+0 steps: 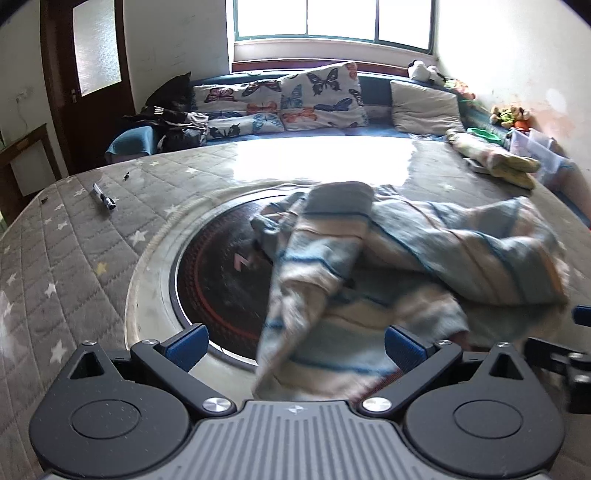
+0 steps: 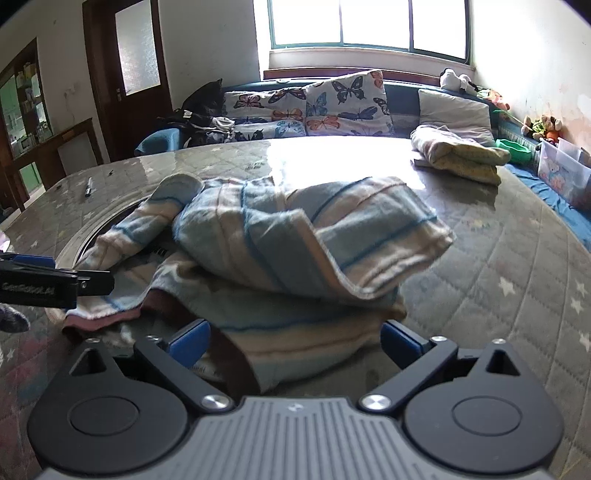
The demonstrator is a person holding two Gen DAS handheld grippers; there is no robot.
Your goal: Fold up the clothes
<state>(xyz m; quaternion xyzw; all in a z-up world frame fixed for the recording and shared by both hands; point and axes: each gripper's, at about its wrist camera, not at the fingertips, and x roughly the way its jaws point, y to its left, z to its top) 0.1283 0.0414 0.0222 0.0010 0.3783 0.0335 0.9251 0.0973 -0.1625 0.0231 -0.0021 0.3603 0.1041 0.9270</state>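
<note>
**On the quilted table, one rumpled striped garment**

Across the table's middle, one striped garment [image 1: 388, 258], soft knit, pale blue and cream bands with thin blue lines and a brownish hem, heaped in loose folds, partly over a round dark inset [image 1: 221, 280] with a pale rim. Just before the left gripper [image 1: 295, 345]: cloth between its widely parted blue pads [image 1: 188, 341], nothing pinched. Same at the right gripper [image 2: 293, 341]: spread wide, cloth lying in the gap, not clamped.

Beneath: grey quilted table cover [image 1: 74, 258], diamond-stitched, dotted with white stars. One marker pen [image 1: 103, 197] near the far left edge. One folded yellowish bundle [image 2: 461, 155] at the far right. Beyond: blue sofa with two butterfly cushions [image 2: 347, 103], one plain pillow [image 2: 458, 110], bright window [image 2: 369, 22], dark wooden door [image 2: 129, 74], plush toys [image 2: 543, 125] along the right wall.
</note>
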